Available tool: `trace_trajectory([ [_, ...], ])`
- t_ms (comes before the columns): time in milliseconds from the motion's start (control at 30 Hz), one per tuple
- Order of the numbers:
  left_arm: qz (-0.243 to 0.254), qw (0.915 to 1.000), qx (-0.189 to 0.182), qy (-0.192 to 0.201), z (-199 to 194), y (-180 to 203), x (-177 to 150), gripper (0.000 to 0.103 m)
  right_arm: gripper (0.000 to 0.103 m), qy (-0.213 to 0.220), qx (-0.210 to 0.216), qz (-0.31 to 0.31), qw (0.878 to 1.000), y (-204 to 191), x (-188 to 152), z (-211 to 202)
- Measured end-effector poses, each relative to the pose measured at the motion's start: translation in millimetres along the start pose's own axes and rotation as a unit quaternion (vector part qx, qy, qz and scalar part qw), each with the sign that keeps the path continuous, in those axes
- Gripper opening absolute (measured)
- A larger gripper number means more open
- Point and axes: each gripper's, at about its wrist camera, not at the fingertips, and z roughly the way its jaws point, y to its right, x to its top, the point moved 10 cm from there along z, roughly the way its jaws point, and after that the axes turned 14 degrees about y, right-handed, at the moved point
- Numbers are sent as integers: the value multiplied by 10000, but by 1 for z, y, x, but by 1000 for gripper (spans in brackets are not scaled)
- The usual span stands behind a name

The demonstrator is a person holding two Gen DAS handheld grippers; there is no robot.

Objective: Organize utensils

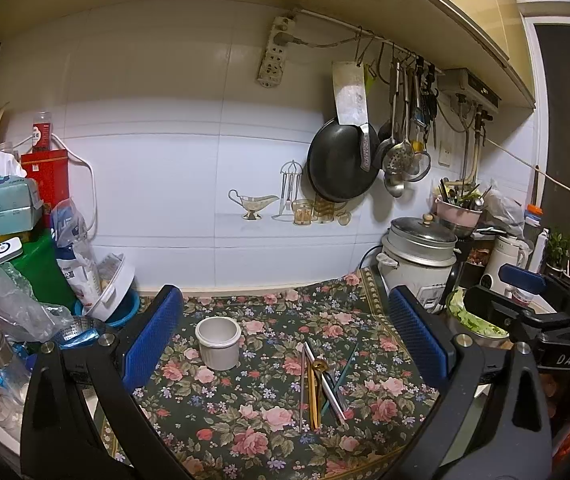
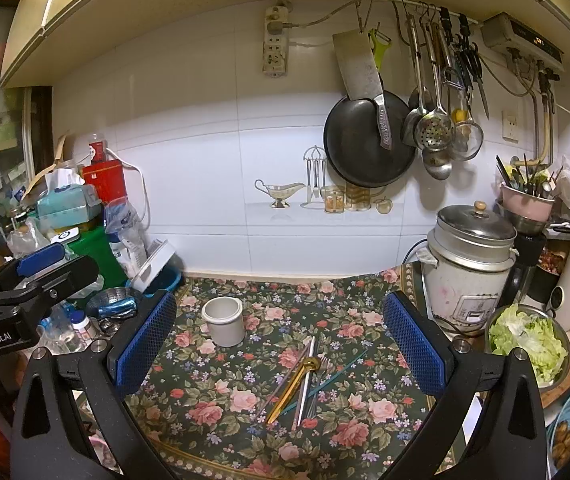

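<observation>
A loose pile of utensils (image 1: 319, 384) (image 2: 301, 376) lies on the floral cloth (image 1: 245, 420) (image 2: 225, 396): a gold spoon (image 2: 295, 384), silver chopsticks, a fork and a teal stick. A white ceramic cup (image 1: 219, 342) (image 2: 223, 320) stands upright and empty, to the left of and behind the pile. My left gripper (image 1: 285, 336) is open above the cloth, cup and pile lying between its blue pads (image 1: 153, 336). My right gripper (image 2: 281, 344) is open too, nothing held. Each gripper shows at the edge of the other's view.
A rice cooker (image 2: 471, 264) and a bowl of lettuce (image 2: 527, 340) stand at the right. Bags, boxes, bottles and a tilted white container (image 1: 111, 288) crowd the left. A pan (image 2: 369, 140), cleaver and ladles hang on the tiled wall behind.
</observation>
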Motion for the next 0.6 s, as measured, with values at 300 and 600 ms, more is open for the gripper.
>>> trace_trajectory([
  [300,-26,10000,-12,16,1,-1,3,103,103,8,-12,4,10000,4,-3,1],
  [600,-18,10000,-4,-4,4,-5,1,103,103,8,-18,2,10000,6,-4,1],
])
